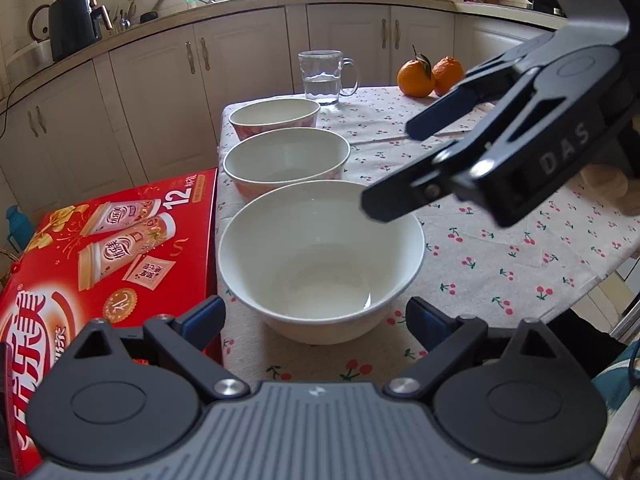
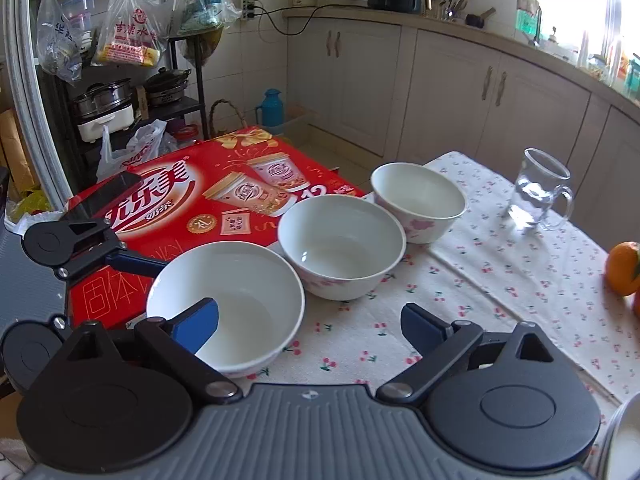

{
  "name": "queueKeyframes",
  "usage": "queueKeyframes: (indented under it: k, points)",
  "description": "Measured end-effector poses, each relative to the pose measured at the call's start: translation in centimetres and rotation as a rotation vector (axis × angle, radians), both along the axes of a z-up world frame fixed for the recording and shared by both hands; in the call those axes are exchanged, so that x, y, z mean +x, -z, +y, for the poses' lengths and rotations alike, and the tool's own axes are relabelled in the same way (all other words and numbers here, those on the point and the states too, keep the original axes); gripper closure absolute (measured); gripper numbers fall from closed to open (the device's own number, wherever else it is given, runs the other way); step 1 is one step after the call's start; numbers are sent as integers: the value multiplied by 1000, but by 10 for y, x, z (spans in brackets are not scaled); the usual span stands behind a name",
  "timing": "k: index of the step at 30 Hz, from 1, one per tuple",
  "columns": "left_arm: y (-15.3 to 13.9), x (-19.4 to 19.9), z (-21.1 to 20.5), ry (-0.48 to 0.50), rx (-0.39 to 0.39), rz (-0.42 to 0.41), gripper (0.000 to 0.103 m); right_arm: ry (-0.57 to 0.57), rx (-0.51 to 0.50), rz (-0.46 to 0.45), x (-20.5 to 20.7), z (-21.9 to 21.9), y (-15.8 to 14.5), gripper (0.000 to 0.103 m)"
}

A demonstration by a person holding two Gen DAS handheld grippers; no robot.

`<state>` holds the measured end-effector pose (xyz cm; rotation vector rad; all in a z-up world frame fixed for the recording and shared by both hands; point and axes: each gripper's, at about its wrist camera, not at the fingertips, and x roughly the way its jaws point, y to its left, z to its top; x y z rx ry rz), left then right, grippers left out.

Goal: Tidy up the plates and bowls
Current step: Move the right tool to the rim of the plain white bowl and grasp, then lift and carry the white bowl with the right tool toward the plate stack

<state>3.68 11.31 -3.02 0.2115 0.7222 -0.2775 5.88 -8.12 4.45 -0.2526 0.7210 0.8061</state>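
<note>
Three white bowls stand in a row along the table's left edge: a near bowl (image 1: 320, 256) (image 2: 226, 304), a middle bowl (image 1: 286, 162) (image 2: 340, 244) and a far bowl (image 1: 275, 117) (image 2: 418, 198), the last two with pink flowers. My left gripper (image 1: 316, 316) is open and empty, its fingers either side of the near bowl's near wall. My right gripper (image 2: 310, 322) is open and empty; it hovers over the near bowl's right rim, also seen from the left wrist view (image 1: 394, 164). A white rim (image 2: 624, 436) shows at the right wrist view's bottom right.
A red drink carton (image 1: 112, 248) (image 2: 224, 196) sits beside the table's left edge. A glass mug with water (image 1: 322, 77) (image 2: 538, 190) and two oranges (image 1: 430, 76) (image 2: 624, 268) stand at the far end. The cherry-print tablecloth (image 1: 500, 256) covers the table. Kitchen cabinets stand behind.
</note>
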Motion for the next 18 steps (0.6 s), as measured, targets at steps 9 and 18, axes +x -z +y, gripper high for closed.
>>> queueKeyframes:
  k: [9,18]
  points:
    - [0,3,1,-2,-13,-1,12,-50,20,111,16,17,25,33]
    - [-1,2,-2,17,-6,-11,16,-86,48,153,15,20,28,42]
